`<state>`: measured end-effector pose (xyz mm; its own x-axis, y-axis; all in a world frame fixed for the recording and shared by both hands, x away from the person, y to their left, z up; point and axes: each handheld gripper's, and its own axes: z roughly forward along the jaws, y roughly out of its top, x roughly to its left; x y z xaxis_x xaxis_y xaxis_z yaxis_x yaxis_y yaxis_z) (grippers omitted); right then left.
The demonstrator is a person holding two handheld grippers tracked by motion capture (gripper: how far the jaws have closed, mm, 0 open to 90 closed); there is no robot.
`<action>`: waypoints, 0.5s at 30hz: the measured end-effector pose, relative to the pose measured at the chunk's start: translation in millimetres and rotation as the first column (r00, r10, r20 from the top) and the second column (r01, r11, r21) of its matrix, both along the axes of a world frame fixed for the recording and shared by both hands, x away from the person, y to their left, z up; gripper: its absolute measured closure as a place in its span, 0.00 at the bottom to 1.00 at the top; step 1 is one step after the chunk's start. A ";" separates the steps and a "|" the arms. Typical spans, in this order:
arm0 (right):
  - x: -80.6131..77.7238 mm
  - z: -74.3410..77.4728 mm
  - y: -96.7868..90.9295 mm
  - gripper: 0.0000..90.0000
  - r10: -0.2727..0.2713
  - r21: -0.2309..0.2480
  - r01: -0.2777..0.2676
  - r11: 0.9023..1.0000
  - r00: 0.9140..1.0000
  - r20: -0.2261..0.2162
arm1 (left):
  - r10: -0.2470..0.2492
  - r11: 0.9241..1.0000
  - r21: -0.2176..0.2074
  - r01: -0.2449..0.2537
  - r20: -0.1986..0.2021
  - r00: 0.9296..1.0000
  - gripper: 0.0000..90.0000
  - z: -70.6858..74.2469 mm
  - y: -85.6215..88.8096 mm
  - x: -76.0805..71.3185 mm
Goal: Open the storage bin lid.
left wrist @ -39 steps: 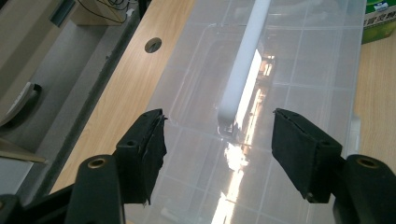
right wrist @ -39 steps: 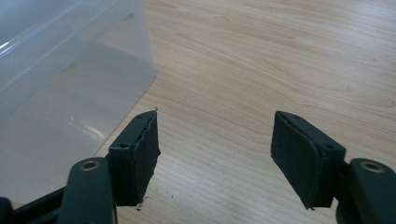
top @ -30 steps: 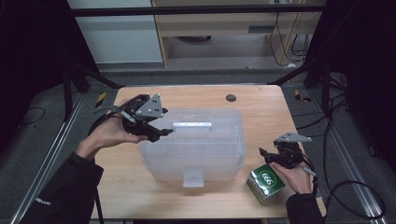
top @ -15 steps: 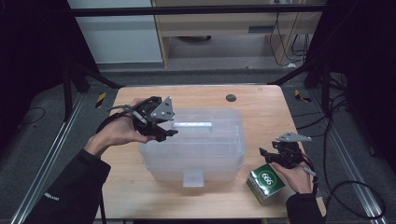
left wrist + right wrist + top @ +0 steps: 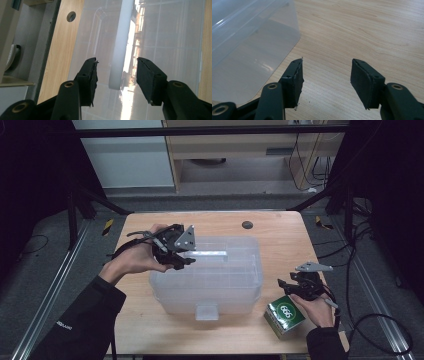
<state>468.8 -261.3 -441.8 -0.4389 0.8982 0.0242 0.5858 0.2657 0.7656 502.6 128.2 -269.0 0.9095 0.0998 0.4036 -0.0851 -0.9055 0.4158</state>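
- Clear plastic storage box (image 5: 207, 275) sits mid-desk (image 5: 280, 227) in the high view, its white handle (image 5: 207, 254) on the lid; the left gripper (image 5: 181, 260) hovers at the handle's left end, while the right gripper (image 5: 286, 285) rests right of the box, just beside a green carton (image 5: 284, 316).
- Left gripper view: the left gripper (image 5: 117, 72) has just been closing, the white handle (image 5: 121, 45) lies between its jaws, gaps on both sides, untouched.
- Right gripper view: the right gripper (image 5: 326, 75), also just been closing, stands half-wide over bare wooden desk (image 5: 362, 32), gripping nothing; the box's corner (image 5: 249, 45) lies left.
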 end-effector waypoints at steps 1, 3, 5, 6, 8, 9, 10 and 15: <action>0.0 0.1 0.1 0.49 0.000 0.001 0.000 1.000 1.000 0.000 | 0.001 1.000 0.003 -0.001 -0.003 1.000 0.59 -0.9 -1.0 0.1; -0.1 0.4 -0.1 0.49 0.002 0.003 -0.002 1.000 1.000 -0.002 | -0.005 1.000 0.019 0.005 0.002 1.000 0.60 -2.1 -3.1 0.9; 0.0 0.4 -0.4 0.50 0.002 0.001 -0.002 1.000 1.000 -0.003 | -0.005 0.999 0.033 0.004 0.006 1.000 0.61 -3.1 -4.8 1.0; 0.0 0.4 -0.4 0.50 0.002 0.001 -0.002 1.000 1.000 -0.004 | -0.003 0.999 0.041 0.003 0.007 1.000 0.62 -3.6 -5.7 0.8; -0.1 0.6 -0.5 0.51 0.003 0.002 -0.003 1.000 1.000 -0.005 | -0.002 0.999 0.049 0.001 0.009 1.000 0.64 -4.0 -6.3 0.8; -0.2 0.7 -0.2 0.51 0.003 0.002 -0.003 1.000 1.000 -0.006 | 0.001 0.998 0.063 -0.002 0.010 1.000 0.65 -5.1 -7.7 0.9; -0.1 0.7 -0.2 0.51 0.005 0.002 -0.005 1.000 1.000 -0.005 | 0.001 0.998 0.063 -0.002 0.012 1.000 0.66 -5.7 -8.2 1.2; -0.5 1.0 0.7 0.52 0.010 0.005 -0.010 1.000 1.000 -0.010 | -0.003 0.997 0.082 0.002 0.011 1.000 0.70 -7.3 -11.1 3.0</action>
<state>468.3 -260.7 -440.8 -0.4476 0.8936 0.0330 0.5910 0.2680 0.7608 505.6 117.1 -276.3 0.9050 0.0642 0.4205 -0.0913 -0.9362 0.3395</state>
